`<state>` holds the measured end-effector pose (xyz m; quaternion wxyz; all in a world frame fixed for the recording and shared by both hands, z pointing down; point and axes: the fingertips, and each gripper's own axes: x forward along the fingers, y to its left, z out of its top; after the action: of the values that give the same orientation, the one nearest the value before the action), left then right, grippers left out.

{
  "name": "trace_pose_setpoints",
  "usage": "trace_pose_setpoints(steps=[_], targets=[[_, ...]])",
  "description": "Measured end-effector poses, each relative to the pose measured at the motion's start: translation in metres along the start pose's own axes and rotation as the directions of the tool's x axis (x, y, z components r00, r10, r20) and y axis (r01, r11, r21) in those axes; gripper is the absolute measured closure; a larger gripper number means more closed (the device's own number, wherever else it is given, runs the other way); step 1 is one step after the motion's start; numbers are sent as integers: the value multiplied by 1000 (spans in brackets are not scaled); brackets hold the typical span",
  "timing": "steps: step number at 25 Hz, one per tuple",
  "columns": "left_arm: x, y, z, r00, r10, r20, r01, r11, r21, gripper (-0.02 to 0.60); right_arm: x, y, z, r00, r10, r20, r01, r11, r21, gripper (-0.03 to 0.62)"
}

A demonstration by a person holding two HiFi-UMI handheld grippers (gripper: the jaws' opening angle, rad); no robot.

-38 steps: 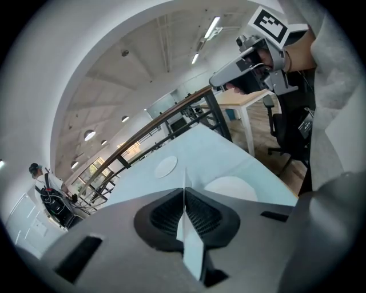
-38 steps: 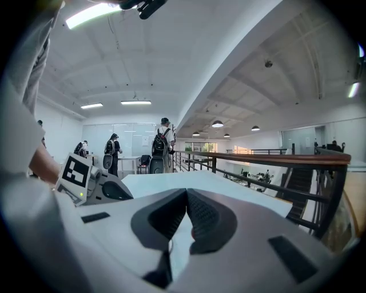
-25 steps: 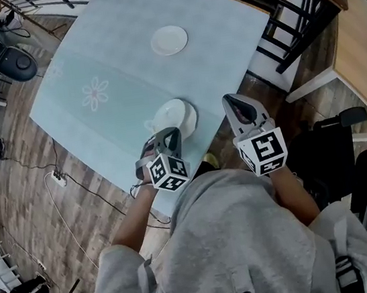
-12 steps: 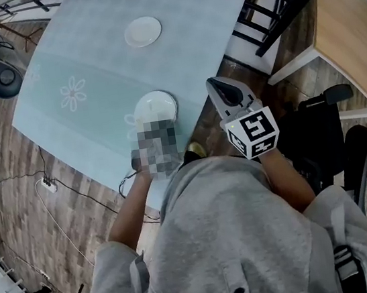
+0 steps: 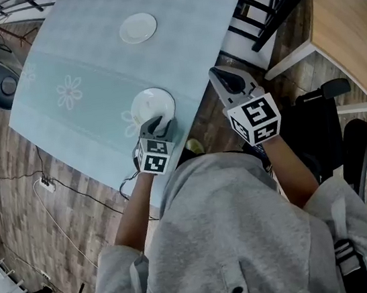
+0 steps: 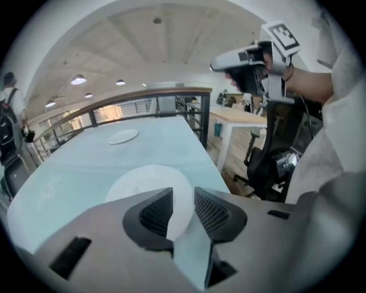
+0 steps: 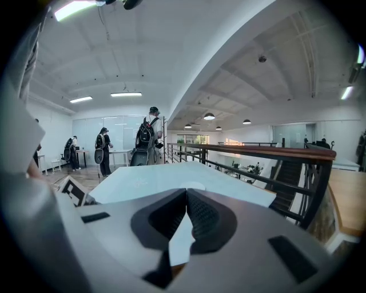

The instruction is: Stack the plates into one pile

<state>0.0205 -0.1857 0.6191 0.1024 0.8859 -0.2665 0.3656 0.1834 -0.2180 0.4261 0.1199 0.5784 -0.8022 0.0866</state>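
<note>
white near plate (image 5: pixel 152 103) lies on the pale green table (image 5: pixel 77 62), close to the edge nearest the person. a far plate (image 5: pixel 138 28), also white, sits well apart at its 12 o'clock. the left gripper (image 5: pixel 156 122) is at the near plate's 6 o'clock rim, jaws parted, with the rim showing in the gap and not clamped. the right gripper (image 5: pixel 222 76) hangs off the table at the near plate's 3 o'clock, jaws closed together on nothing.

I'm working in an open-plan office hall: right of the pale blue table (image 5: pixel 89 54) stand a black office chair (image 5: pixel 321 136) and wooden desk (image 5: pixel 346 25); beyond it a railing (image 7: pixel 269 153), ceiling lights (image 7: pixel 209 116) overhead.
</note>
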Motion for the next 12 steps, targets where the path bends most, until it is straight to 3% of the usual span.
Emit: trace_pose_setpoints(steps=[3,6,8,12], targets=[[-27,23,23,981,110,162,-97,992,-86,460,5,-6,6,1000,2,7,-2,1000,-22,568],[-53,46,22,950,205,235,-162,968,-190,461,12,-9,10,1000,14,7,-13,998,-56,568],[-70,63,10,928,285,241,-218,938,-271,488,18,-10,13,1000,24,7,-23,996,-90,568],[-95,98,-29,894,413,174,-313,853,-418,549,36,-5,22,999,49,8,-47,983,-177,568]])
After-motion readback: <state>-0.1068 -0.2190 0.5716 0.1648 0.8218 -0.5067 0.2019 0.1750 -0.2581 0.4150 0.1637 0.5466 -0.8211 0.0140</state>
